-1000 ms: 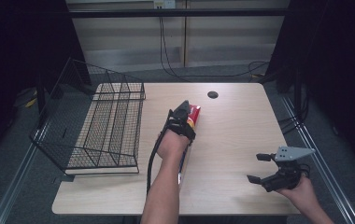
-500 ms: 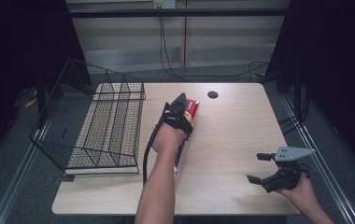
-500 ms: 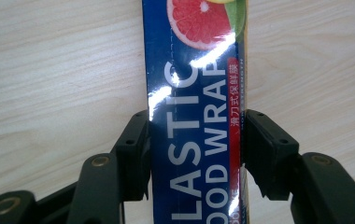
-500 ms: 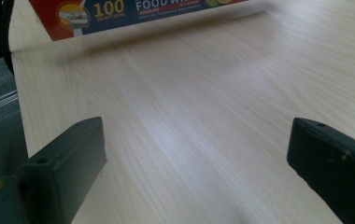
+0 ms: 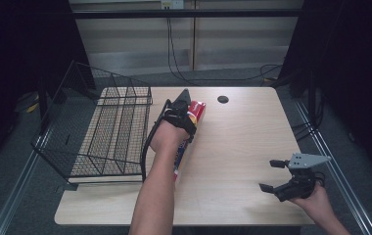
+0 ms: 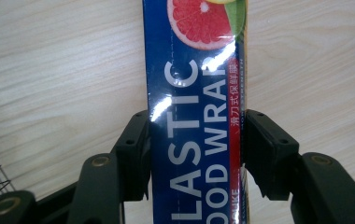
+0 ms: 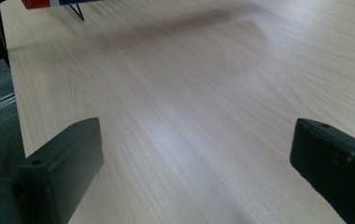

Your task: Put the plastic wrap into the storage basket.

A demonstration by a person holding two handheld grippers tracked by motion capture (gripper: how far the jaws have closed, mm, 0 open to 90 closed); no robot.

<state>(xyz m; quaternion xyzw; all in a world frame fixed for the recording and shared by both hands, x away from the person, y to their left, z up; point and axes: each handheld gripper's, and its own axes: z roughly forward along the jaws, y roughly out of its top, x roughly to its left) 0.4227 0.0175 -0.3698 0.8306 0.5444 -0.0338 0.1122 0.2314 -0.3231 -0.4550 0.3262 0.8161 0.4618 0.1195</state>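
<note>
left claw point(image 6: 194, 154) clenched around plastic wrap box point(image 6: 194, 93), apparently on table point(image 6: 54, 70); right claw point(image 5: 277, 176) released.

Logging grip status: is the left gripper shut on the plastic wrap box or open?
Shut on it. In the left gripper view both jaws of the left gripper press the sides of the plastic wrap box, no gap showing.

glossy film-wrapped box point(image 6: 194, 116), matt pale wood table point(image 5: 243, 147), black wire basket point(image 5: 110, 132).
</note>
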